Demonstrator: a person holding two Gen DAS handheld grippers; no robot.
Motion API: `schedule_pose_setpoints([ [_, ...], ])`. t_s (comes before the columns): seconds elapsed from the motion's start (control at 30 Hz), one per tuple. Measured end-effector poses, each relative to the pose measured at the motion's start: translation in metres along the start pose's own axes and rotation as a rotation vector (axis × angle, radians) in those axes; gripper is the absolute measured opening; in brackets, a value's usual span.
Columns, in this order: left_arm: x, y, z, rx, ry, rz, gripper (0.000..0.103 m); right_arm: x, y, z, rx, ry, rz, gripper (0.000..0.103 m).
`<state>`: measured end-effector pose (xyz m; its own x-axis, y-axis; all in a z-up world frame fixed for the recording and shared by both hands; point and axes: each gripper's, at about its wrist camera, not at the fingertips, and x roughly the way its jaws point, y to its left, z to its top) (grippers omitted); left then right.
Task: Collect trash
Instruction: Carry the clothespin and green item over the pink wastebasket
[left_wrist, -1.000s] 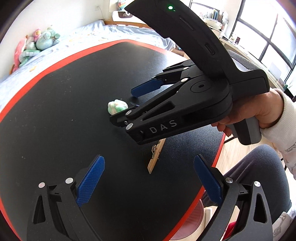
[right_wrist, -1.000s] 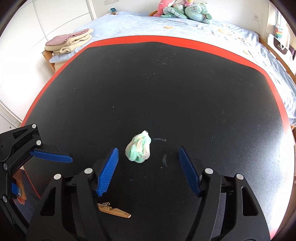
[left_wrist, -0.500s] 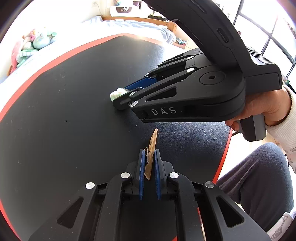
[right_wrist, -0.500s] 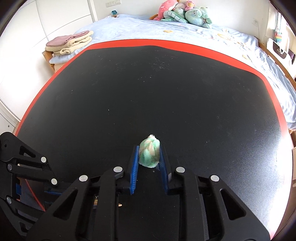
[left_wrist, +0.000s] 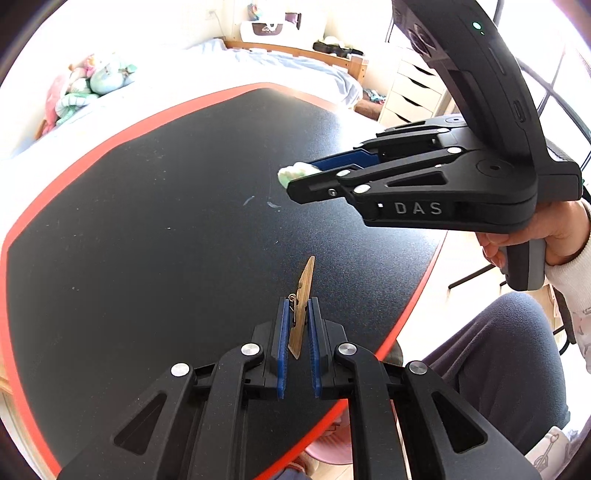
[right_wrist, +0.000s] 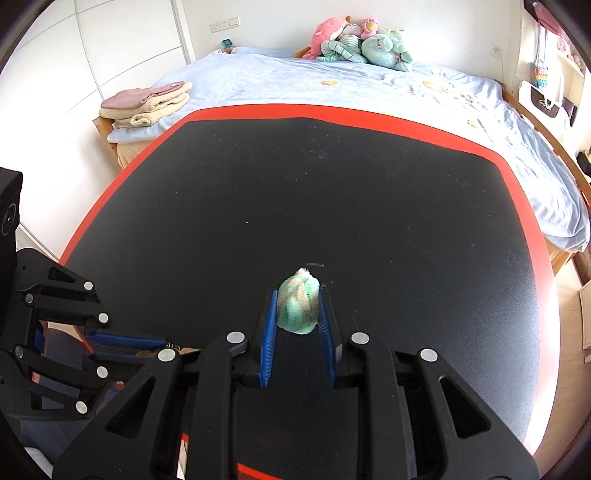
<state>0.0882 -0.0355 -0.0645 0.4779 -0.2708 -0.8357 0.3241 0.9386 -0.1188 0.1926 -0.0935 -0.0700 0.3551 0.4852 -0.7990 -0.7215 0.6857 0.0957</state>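
My left gripper (left_wrist: 297, 306) is shut on a wooden clothespin (left_wrist: 302, 299), held above the black table (left_wrist: 147, 221) near its red front edge. My right gripper (right_wrist: 297, 295) is shut on a small green and cream fluffy ball (right_wrist: 298, 310), lifted off the table. In the left wrist view the right gripper (left_wrist: 295, 181) shows at the upper right with the ball (left_wrist: 293, 173) sticking out of its tip. In the right wrist view the left gripper (right_wrist: 162, 345) shows at the lower left.
A pink bin (left_wrist: 328, 448) shows below the table's front edge, by the person's knee (left_wrist: 498, 354). A bed (right_wrist: 369, 92) with plush toys (right_wrist: 362, 44) and folded towels (right_wrist: 147, 103) lies behind the table. White smears (left_wrist: 258, 201) mark the tabletop.
Both grippers closed from open, the left on the clothespin and the right on the fluffy ball. Both have since lifted their items off the table.
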Motion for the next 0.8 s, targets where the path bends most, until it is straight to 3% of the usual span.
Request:
schedule_pose_setpoints([
  [0.43, -0.056, -0.029, -0.027, -0.024, -0.069, 0.042, 0.010, -0.097, 0.047, -0.070, 0.013, -0.061, 0.019, 0.021],
  [0.8, -0.076, -0.057, -0.062, -0.043, -0.070, 0.033, 0.010, -0.137, 0.078, -0.129, 0.023, -0.045, 0.038, 0.021],
])
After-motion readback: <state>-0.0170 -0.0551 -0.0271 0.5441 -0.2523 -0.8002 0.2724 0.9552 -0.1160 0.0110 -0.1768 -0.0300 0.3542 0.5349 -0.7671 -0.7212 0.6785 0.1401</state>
